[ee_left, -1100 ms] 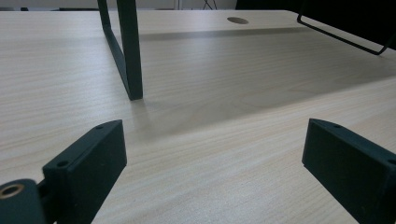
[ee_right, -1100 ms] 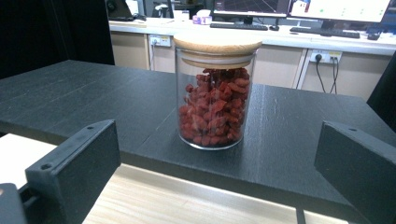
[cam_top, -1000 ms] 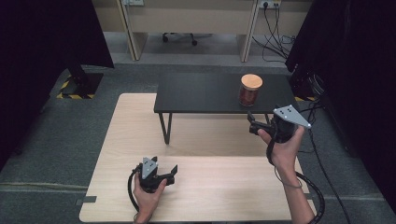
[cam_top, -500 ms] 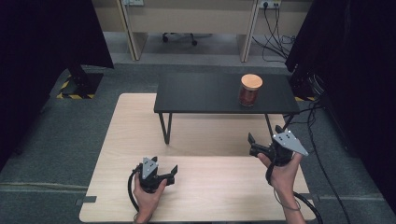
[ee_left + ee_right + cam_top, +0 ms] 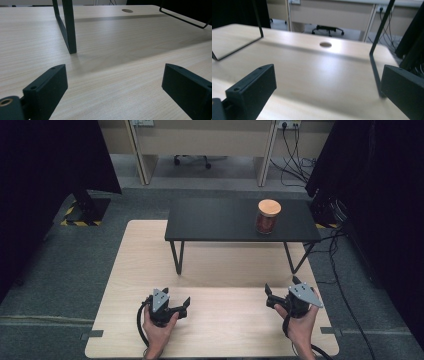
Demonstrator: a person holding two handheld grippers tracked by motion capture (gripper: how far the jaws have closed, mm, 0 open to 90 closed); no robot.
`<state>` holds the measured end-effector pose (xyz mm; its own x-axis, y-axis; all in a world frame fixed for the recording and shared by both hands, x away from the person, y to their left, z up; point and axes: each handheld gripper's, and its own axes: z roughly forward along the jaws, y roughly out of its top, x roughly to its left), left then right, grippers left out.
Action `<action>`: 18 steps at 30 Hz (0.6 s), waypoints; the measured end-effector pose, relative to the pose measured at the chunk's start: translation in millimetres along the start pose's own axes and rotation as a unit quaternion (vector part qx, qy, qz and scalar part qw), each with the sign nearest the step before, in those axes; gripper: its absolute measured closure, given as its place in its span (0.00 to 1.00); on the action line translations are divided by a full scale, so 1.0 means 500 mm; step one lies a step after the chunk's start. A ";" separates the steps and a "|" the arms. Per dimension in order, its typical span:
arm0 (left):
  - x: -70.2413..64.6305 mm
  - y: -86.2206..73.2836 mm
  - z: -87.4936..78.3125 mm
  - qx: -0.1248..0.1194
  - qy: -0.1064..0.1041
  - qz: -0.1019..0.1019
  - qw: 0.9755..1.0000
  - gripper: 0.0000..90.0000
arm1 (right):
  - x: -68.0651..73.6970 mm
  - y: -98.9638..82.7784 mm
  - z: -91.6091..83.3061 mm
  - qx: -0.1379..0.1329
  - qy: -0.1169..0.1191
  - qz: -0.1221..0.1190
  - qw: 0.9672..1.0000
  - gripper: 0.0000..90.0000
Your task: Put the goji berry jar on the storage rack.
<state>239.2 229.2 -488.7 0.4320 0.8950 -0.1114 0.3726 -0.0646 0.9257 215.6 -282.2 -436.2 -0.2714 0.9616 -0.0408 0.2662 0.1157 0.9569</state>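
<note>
A glass jar (image 5: 268, 216) with a wooden lid and reddish-brown contents stands upright on the right part of a low black table (image 5: 220, 222). My left gripper (image 5: 176, 302) is held low over the wooden tabletop (image 5: 225, 320) at the front left. In the left gripper view my left gripper (image 5: 115, 83) has its jaws wide apart with nothing between them. My right gripper (image 5: 281, 288) is at the front right, well short of the jar. In the right gripper view my right gripper (image 5: 329, 86) is also open and empty.
The black table's thin legs (image 5: 70, 30) (image 5: 375, 50) stand on the wooden top ahead of both grippers. A round cable hole (image 5: 325, 44) lies at the far edge. Cables (image 5: 345, 270) trail on the floor to the right, and an office chair base (image 5: 327, 30) stands beyond.
My right gripper has come down and back from near the black table's right end to low over the front right of the wooden top. The left gripper has stayed put.
</note>
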 end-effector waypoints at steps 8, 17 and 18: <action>-0.001 -0.001 0.000 -0.001 0.000 0.001 1.000 0.06 | -0.009 -0.053 -0.004 0.030 -0.002 0.015 0.999 0.01; -0.002 0.000 0.000 -0.001 0.001 0.003 1.000 0.06 | -0.016 -0.095 -0.006 0.051 0.012 0.038 0.998 0.01; -0.002 0.000 0.000 -0.001 0.001 0.003 1.000 0.06 | -0.015 -0.096 -0.006 0.051 0.012 0.037 0.998 0.01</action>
<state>238.7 228.3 -488.8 0.4321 0.8957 -0.1053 0.3692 -0.0691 0.9268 202.1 -295.9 -481.1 -0.2688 0.9625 0.0373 0.3786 0.0700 0.9229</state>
